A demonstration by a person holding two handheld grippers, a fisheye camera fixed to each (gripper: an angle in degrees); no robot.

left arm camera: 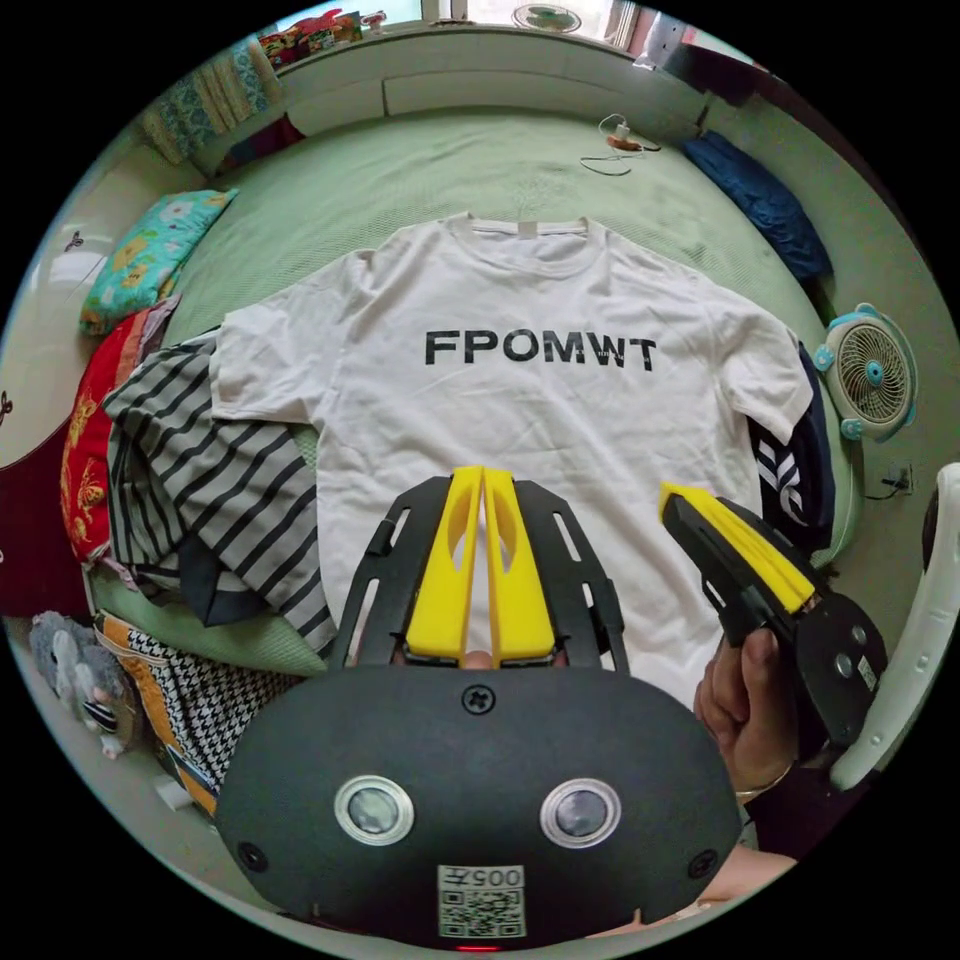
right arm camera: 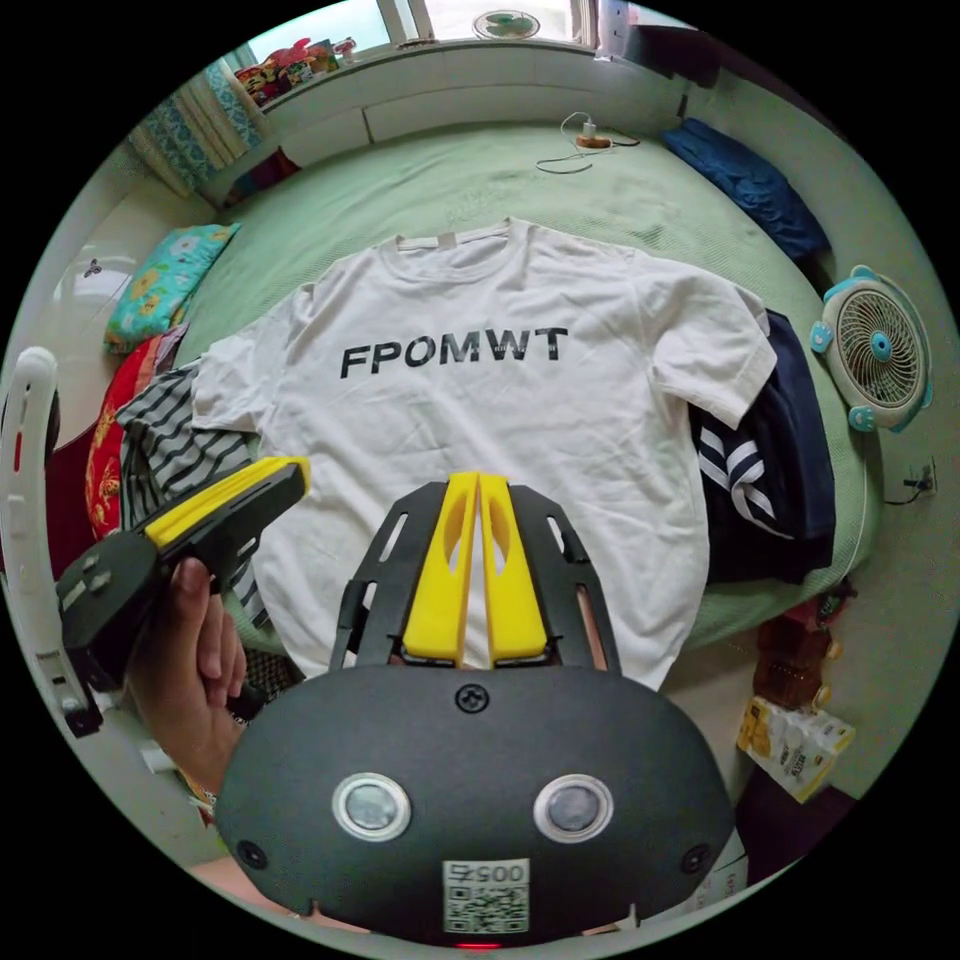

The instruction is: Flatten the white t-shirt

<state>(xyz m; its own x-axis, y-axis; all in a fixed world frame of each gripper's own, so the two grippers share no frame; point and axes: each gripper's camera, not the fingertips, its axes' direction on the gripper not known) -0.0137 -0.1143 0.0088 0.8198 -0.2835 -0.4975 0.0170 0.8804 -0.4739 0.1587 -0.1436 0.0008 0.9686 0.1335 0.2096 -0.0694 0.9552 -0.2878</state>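
A white t-shirt (left arm camera: 520, 420) (right arm camera: 480, 400) with black lettering lies spread face up on the green bed (left arm camera: 400, 180) (right arm camera: 420, 180), collar at the far side and both sleeves out. My left gripper (left arm camera: 483, 470) hovers over the shirt's lower half, its yellow jaws together with nothing between them. It also appears at the left of the right gripper view, as the left gripper (right arm camera: 295, 465) held in a hand. My right gripper (right arm camera: 477, 478) is shut over the lower hem area too, holding nothing. In the left gripper view the right gripper (left arm camera: 668, 490) sits beside the shirt's right edge.
A striped garment (left arm camera: 200, 470) (right arm camera: 170, 440) lies under the shirt's left sleeve, a navy garment (left arm camera: 790, 470) (right arm camera: 770, 450) under the right one. A small fan (left arm camera: 872, 372) (right arm camera: 880, 348) stands beyond the bed's right edge. A floral pillow (left arm camera: 150, 255), blue cloth (left arm camera: 760, 200) and cable (left arm camera: 620, 140) lie farther back.
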